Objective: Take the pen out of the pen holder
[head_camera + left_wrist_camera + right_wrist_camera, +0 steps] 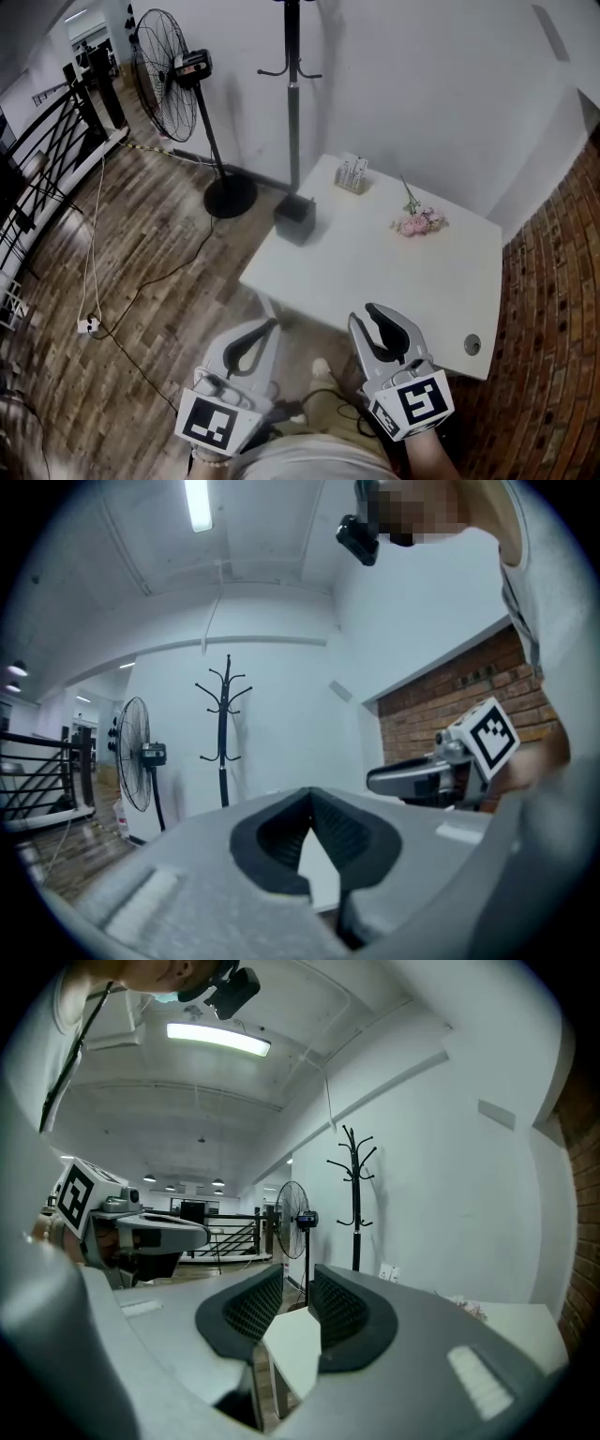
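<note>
Both grippers hang short of the desk (375, 272), with nothing between either pair of fingers. The left gripper (272, 326) has its fingers (272, 836) meeting at the tips. The right gripper (367, 314) shows only a narrow slot between its fingers (342, 1312). What we take for the pen holder (352, 174) is a small pale stand well beyond both sets of fingertips, straight ahead and close to the wall. The pen in it is too small for us to pick out. We judge that it stands roughly upright, long axis near vertical, free end up, but no view confirms this. A dark box (295, 220) sits on the desk corner ahead of the left fingers. A pink flower sprig (417, 222) lies ahead and slightly right of the right fingers. From here we see several risks. The right fingers are too narrow to slip around a pen unless they spread first. A pull angled off the pen's axis could tip or drag so light a holder. A blind pinch could catch the holder's rim or a neighbouring item. A low reach could sweep the sprig or nudge the box off its corner.
</note>
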{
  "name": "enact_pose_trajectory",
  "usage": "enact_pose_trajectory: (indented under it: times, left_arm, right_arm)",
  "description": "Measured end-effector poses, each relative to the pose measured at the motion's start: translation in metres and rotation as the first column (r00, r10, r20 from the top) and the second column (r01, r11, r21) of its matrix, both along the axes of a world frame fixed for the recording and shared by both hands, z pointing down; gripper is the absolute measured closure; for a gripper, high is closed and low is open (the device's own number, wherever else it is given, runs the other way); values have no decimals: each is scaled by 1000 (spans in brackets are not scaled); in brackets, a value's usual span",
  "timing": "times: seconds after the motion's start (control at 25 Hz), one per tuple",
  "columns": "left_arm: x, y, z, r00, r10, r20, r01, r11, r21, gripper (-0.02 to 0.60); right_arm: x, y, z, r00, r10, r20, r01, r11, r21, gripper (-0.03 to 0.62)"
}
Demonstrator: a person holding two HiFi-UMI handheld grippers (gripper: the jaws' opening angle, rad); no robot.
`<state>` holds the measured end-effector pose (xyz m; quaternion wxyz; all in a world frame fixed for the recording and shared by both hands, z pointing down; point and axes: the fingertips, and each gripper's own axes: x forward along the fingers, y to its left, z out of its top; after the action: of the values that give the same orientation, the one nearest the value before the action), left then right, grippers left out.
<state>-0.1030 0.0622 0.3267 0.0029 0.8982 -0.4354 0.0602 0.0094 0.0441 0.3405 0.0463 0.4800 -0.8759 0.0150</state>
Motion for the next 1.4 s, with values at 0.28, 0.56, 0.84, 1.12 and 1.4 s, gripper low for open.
enact_pose_trajectory:
  times: [0.28,0.56,0.84,1.12,1.4]
  left_arm:
    - [5,-41,-4,1000,-29,-3,29,1000,-1,588]
    - [10,-82,-4,998,-68,5,68,998,-9,588]
    - [15,-114,-5,995,-104,11,104,994,-16,588]
    - [15,-142,-3,989,-148,22,149,989,-23,588]
    - [18,-165,5,982,-186,30,187,981,-40,588]
  right_arm:
    - [4,-46,-2,1000,-31,3,31,1000,-4,503]
    - [9,-93,-1,997,-71,9,71,997,-18,503]
    - [13,-133,1,994,-108,15,109,994,-32,503]
    - [14,-168,5,989,-145,12,146,988,-44,503]
    - [15,-195,18,983,-182,14,182,981,-68,503]
